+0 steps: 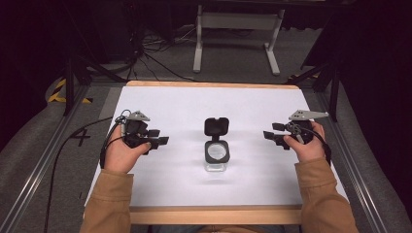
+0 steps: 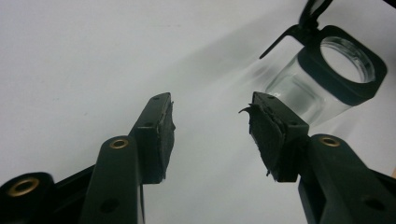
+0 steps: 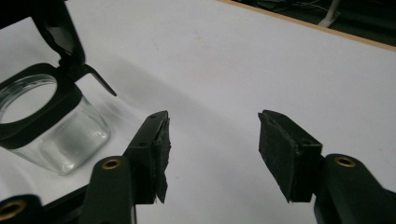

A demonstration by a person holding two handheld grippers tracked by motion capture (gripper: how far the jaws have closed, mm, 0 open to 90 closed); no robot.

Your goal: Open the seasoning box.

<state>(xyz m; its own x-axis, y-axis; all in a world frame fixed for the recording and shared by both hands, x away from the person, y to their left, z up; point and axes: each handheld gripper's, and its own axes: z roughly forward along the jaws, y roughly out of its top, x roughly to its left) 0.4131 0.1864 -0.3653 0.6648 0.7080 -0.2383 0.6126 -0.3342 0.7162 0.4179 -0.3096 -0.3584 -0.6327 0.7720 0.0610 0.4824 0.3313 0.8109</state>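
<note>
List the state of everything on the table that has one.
glass jar: upright on the table, looks empty
hinged lid: flipped open, tilted back
left tool: open, holding nothing, beside the jar
right tool: open, holding nothing, beside the jar

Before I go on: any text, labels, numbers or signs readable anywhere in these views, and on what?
"4": a dark mark on the grey floor left of the table, as it reads in the high view.
Glass jar and its open black lid: no label or print visible.
Left gripper and right gripper: no readable markings.
</note>
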